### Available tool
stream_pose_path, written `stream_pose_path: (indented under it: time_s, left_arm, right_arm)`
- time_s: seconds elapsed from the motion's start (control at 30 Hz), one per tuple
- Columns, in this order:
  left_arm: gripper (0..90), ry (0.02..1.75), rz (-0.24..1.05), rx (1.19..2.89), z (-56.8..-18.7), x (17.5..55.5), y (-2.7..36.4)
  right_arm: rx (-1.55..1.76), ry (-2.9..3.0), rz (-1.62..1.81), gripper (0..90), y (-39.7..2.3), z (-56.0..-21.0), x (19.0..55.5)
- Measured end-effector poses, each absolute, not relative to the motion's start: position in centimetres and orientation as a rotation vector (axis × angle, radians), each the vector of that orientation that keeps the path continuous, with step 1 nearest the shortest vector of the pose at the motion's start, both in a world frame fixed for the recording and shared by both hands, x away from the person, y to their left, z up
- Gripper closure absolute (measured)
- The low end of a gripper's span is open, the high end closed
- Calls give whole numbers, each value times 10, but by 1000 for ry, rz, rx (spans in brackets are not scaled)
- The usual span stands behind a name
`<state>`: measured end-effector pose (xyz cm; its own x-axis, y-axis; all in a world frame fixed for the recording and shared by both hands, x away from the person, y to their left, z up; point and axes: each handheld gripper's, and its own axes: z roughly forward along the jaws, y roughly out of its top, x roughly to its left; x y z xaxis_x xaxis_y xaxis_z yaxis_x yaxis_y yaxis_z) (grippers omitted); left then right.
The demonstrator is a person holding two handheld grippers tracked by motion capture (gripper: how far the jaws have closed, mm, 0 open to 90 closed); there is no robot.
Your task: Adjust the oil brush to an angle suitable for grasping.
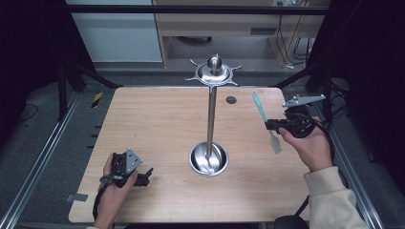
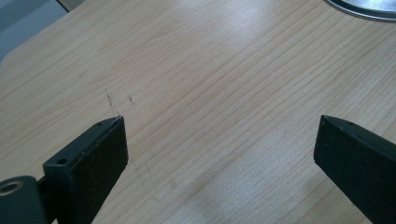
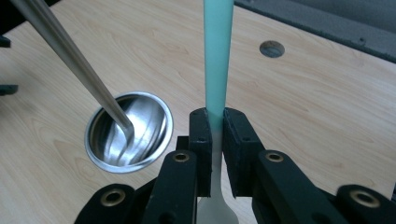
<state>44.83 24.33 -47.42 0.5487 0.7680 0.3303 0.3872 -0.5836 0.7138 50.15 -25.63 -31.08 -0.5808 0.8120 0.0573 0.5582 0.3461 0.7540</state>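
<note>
The spatula [image 3: 217,60], with its pale green handle and whitish blade, is clamped near its neck in the right gripper [image 3: 215,140], whose jaws are closed tight on it. In the high view the spatula [image 1: 266,121] hangs in the air over the right side of the table [image 1: 157,124], handle pointing away from the person and blade towards them.

My guess is that it has been picked up and is about to be carried to the metal stand [image 1: 210,109], probably to hang from one of the hooks on its top disc [image 1: 213,72]. That calls for lifting it high and turning it so the handle end meets a hook.

The left gripper [image 1: 143,179] rests low on the table's near left, jaws wide apart with nothing between them.

I cannot tell whether the handle end has a hole. The hooks are small and blurred, and the blade is cut off in the right gripper view.
</note>
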Motion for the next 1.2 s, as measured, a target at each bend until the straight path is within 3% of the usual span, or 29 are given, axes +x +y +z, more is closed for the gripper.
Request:
stream_pose_path:
  time_s: [1.2]
  left_arm:
    - [26,926,878,2235,-476,448,242]
  right_arm:
    - [1056,2160,1294,824,-262,-276,450]
